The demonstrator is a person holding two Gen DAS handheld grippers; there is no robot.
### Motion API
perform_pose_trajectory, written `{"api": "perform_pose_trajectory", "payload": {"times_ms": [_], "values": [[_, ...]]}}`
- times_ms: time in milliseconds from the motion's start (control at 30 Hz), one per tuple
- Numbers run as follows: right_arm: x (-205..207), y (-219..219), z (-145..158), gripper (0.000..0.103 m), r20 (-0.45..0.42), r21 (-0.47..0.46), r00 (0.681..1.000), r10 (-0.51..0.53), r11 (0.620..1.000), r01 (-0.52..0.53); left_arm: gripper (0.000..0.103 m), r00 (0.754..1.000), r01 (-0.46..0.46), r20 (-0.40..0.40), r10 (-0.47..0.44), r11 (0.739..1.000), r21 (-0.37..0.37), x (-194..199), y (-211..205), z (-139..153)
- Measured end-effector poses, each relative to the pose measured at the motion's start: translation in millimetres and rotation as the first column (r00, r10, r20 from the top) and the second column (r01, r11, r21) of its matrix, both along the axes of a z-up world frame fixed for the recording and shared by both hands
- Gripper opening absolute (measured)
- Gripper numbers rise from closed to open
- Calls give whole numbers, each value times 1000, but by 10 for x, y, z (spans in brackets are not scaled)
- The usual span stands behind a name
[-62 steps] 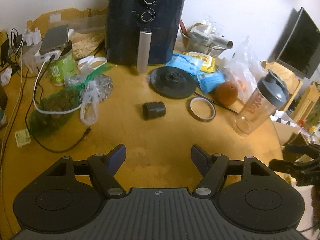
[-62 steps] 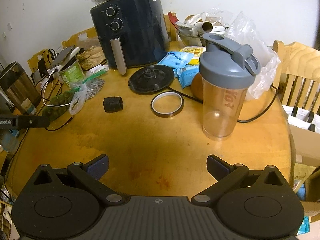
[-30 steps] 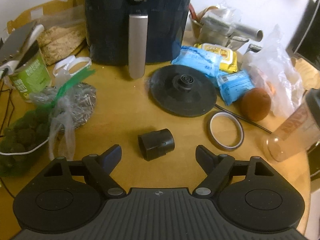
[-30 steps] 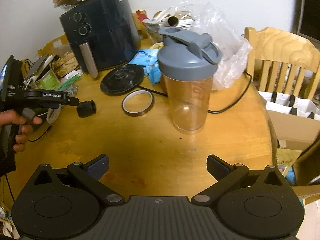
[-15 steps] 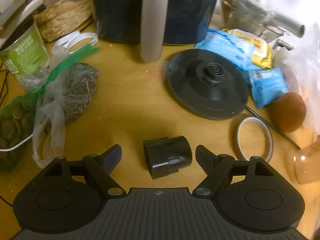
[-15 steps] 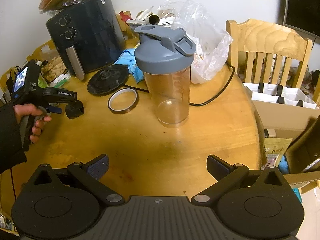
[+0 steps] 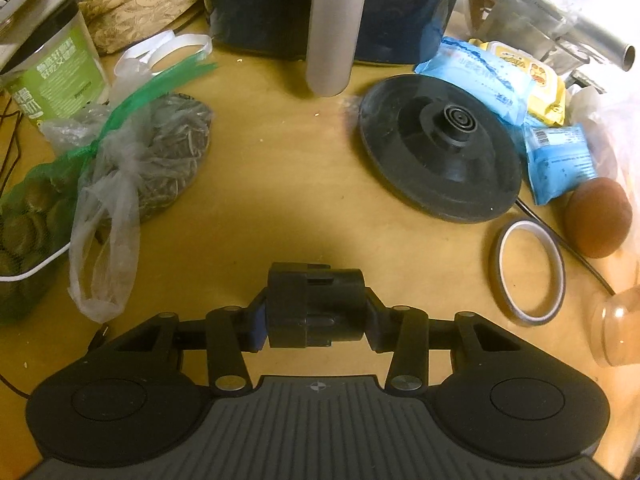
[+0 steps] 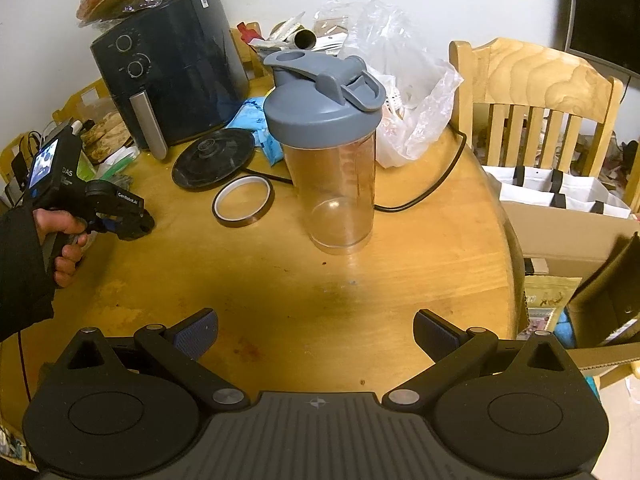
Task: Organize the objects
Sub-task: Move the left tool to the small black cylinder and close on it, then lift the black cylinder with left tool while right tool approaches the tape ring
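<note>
Left gripper (image 7: 315,322), seen along its own fingers: the jaws have just been closing and now clamp a small black cylindrical plastic part (image 7: 314,306) from both sides, the blue-faced pads pressed against its ends; the part lies sideways between them, low over the round wooden table (image 7: 256,184). In the right wrist view the same gripper (image 8: 138,224) appears at the left edge, gripped by a hand (image 8: 64,236) in a dark sleeve and tilted down toward the tabletop. Right gripper (image 8: 316,334): jaws stand wide apart with nothing between them, above a bare stretch of the table. Ahead of the left gripper stands a dark blue air fryer (image 7: 340,8) with a silver handle; to its right lies a black kettle base (image 7: 440,144), with blue snack packets (image 7: 480,76) just beyond it. A roll of amber tape (image 7: 530,272) lies flat to the right of the clamped part, near a brown round fruit (image 7: 598,216). A clear shaker bottle (image 8: 332,152) with a grey lid stands upright near the table's middle. To the left lie a clear plastic bag of dark seeds (image 7: 160,152), a green net bag (image 7: 32,220) and a green-labelled can (image 7: 56,76). A wooden chair (image 8: 536,92) stands beyond the table.
</note>
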State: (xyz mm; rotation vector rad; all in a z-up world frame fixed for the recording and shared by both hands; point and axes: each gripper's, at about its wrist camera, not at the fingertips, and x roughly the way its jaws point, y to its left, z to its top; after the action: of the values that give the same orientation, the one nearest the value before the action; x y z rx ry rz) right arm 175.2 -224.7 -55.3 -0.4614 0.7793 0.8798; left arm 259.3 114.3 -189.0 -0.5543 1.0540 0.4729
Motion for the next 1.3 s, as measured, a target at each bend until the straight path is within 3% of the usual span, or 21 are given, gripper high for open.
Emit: {"api": "perform_pose_trajectory", "payload": {"times_ms": [300, 633, 1300], "values": [[-27, 21, -4, 103, -3, 2, 1000, 18, 1000, -18, 44, 998, 22, 55, -21, 999, -26, -165, -32, 112], [-103, 80, -42, 103, -10, 4, 998, 54, 999, -54, 44, 989, 55, 140, -52, 998, -20, -395, -165, 433], [-350, 313, -110, 103, 1, 10, 983, 182, 983, -182, 44, 944, 106, 315, -94, 994, -22, -1164, -504, 1121]]}}
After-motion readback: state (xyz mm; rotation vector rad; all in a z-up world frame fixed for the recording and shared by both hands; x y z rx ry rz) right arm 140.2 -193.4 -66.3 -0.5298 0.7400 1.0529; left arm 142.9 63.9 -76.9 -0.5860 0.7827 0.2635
